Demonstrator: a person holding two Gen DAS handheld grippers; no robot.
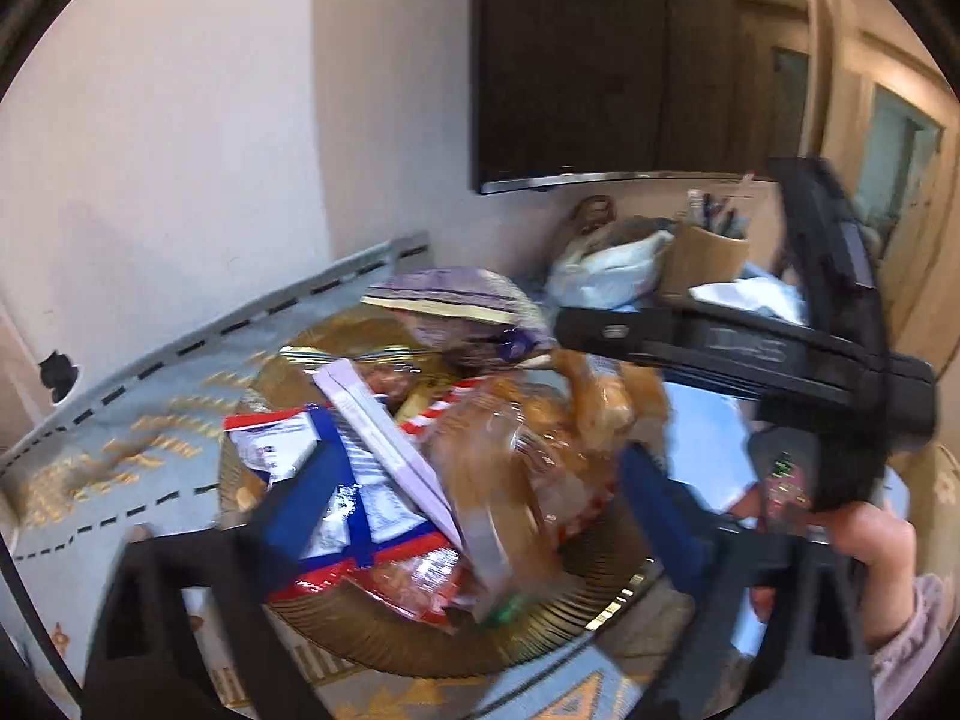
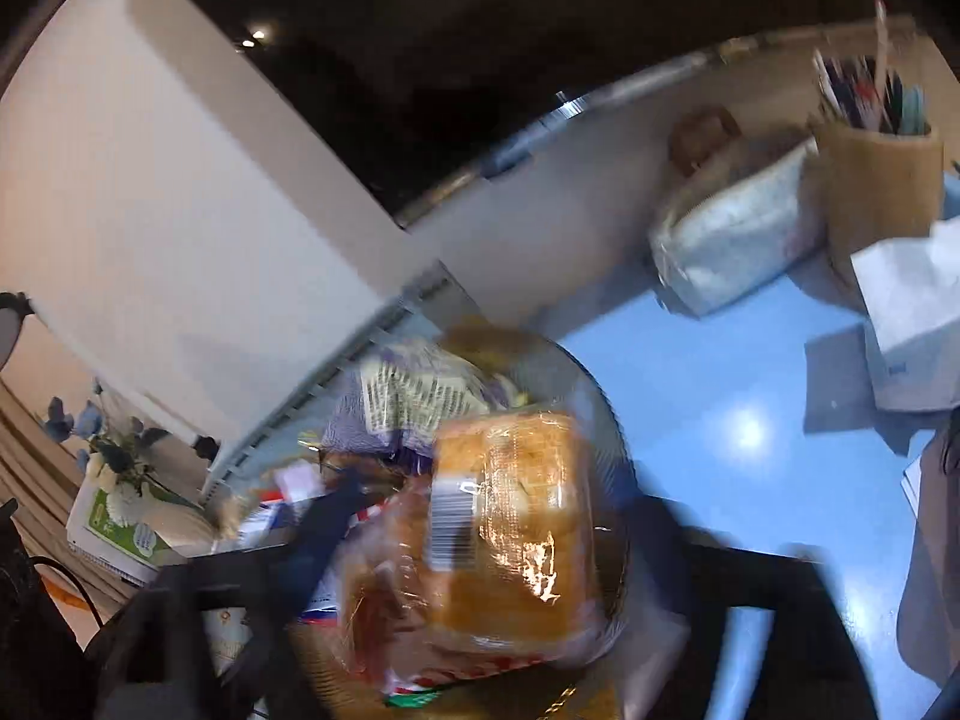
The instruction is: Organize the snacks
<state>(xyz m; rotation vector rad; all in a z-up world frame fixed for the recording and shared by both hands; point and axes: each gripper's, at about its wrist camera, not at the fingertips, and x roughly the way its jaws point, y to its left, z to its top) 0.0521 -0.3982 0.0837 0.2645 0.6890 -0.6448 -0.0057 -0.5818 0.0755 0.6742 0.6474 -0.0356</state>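
Observation:
A gold ribbed plate (image 1: 540,630) holds a pile of snack packets. A lilac stick packet (image 1: 384,438) lies across a red, white and blue packet (image 1: 360,516), with a clear bag of brown bread (image 1: 510,450) beside it and a purple packet (image 1: 456,300) at the back. My left gripper (image 1: 468,516) is open over the pile, its fingers either side of the packets. My right gripper (image 2: 480,540) is around the clear-wrapped bread loaf (image 2: 510,516) above the plate (image 2: 606,420); blur hides whether its fingers touch the loaf. The right gripper's body (image 1: 750,348) crosses the left wrist view.
The plate sits on a patterned grey cloth (image 1: 150,408) on a light blue table (image 2: 750,420). At the back stand a brown pen cup (image 2: 876,192), a white pouch (image 2: 732,240) and white papers (image 2: 912,324). A dark TV (image 1: 570,60) hangs on the wall. Flowers (image 2: 114,450) stand at the left.

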